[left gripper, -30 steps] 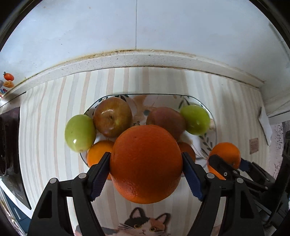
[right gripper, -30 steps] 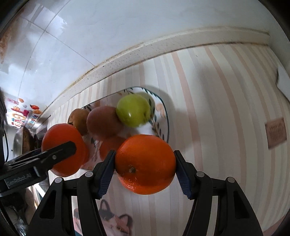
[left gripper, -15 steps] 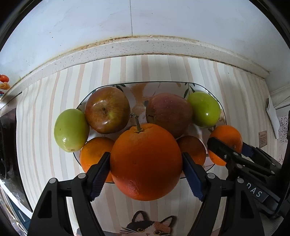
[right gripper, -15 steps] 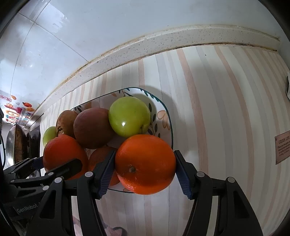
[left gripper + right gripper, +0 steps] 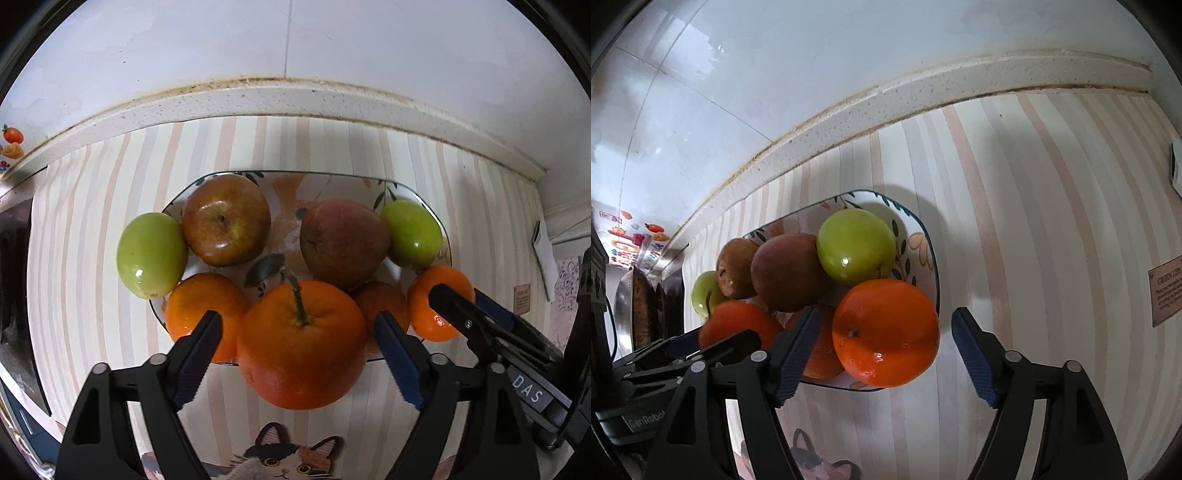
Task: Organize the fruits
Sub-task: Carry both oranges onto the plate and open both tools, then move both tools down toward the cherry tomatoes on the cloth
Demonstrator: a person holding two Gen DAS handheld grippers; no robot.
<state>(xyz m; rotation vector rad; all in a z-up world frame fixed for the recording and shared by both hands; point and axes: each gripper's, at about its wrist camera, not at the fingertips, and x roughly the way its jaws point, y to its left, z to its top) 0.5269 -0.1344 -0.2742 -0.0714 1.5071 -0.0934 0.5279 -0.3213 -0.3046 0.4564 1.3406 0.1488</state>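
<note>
A patterned plate holds two green apples, two red-brown apples and several oranges. A large stemmed orange rests on the plate's front rim. My left gripper straddles it; its jaws are opening, with a gap at each pad. A smaller orange sits at the plate's right front corner. My right gripper stands around it with its jaws opening, and neither pad touches it.
The plate lies on a striped mat with a cat picture. A speckled ledge and white tiled wall run behind. A dark hob sits at the left. A small label is on the mat at right.
Both grippers were shut on their oranges and came down to the plate. Now both pairs of jaws have spread, and the two oranges rest on the plate's front edge.
</note>
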